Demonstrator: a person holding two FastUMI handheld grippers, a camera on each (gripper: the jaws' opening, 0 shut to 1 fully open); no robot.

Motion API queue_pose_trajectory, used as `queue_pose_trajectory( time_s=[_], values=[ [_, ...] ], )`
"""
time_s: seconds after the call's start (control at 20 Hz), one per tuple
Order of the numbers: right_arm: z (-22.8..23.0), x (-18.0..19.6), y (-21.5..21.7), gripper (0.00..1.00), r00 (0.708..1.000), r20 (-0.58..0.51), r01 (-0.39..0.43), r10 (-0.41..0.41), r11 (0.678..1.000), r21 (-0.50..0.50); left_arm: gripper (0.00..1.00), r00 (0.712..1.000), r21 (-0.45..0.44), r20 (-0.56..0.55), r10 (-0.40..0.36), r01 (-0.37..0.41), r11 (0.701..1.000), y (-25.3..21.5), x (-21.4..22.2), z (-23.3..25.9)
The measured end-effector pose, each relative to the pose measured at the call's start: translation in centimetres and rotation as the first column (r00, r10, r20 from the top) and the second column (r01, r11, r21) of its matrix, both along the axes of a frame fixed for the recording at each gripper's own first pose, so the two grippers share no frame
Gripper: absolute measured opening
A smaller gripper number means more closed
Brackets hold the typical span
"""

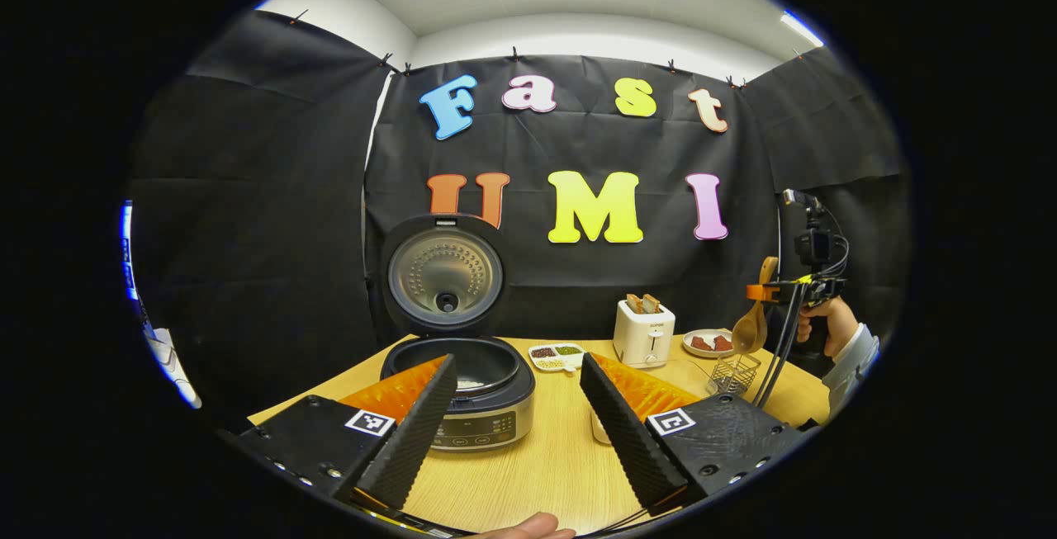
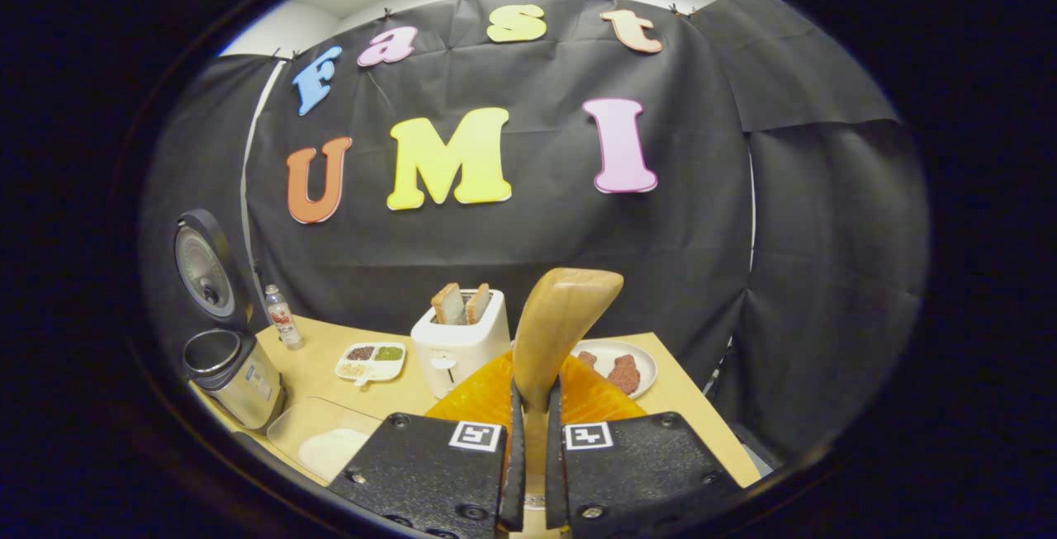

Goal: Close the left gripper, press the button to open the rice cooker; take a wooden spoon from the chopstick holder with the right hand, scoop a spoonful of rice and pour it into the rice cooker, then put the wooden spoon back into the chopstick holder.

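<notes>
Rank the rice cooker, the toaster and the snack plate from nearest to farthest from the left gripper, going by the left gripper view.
1. Rice cooker: just beyond the left gripper, left of centre, lid up.
2. Toaster: farther back, right of centre.
3. Snack plate: right of the toaster, slightly farther back.

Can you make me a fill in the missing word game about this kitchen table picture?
1. The lid of the rice cooker is ____.
2. The right tool is shut on a wooden ____.
3. Two slices of bread stand in the white ____.
4. The fingers of the left tool are spread ____.

Missing words: open; spoon; toaster; apart
</notes>
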State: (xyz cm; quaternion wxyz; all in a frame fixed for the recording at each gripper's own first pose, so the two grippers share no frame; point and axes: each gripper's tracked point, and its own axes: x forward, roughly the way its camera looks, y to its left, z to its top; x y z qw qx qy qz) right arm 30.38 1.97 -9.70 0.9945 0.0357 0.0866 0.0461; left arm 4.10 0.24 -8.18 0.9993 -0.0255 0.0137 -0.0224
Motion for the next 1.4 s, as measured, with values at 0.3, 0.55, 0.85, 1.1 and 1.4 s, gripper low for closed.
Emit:
queue_pose_trajectory(
  time_s=[0.3, 0.55, 0.85, 1.1, 1.4],
  values=[
    [-1.9, 1.1, -0.5, 0.24, 1.0, -0.03, -0.004, 0.007, 0.995, 0.102, 0.95, 1.0, -0.004, -0.019, -0.012, 0.012, 1.0, -0.5, 0.3, -0.5],
    [1.9, -0.2, -2.3, 0.85, 0.993, 0.072, 0.089, -0.089, 0.996, 0.002, 0.96, 1.0, -0.008, -0.025, -0.006, 0.005, 1.0, -0.1, 0.7, -0.6],
    [6.1, -5.5, -1.8, 0.97, 0.988, 0.129, 0.081, -0.081, 0.997, 0.008, 0.96, 1.0, -0.003, -0.001, 0.011, -0.011, 1.0, 1.3, 1.7, 0.3],
    [8.6, -12.0, -1.2, 0.93, 0.984, 0.161, 0.079, -0.082, 0.997, 0.027, 0.96, 0.999, -0.03, -0.015, 0.032, -0.032, 0.999, 3.4, 3.0, 1.3],
    [8.9, -17.7, -0.8, 0.93, 0.986, 0.148, 0.075, -0.076, 0.997, 0.014, 0.97, 0.999, -0.052, 0.01, 0.044, -0.043, 0.998, 5.2, 3.4, 4.7]
  ],
)
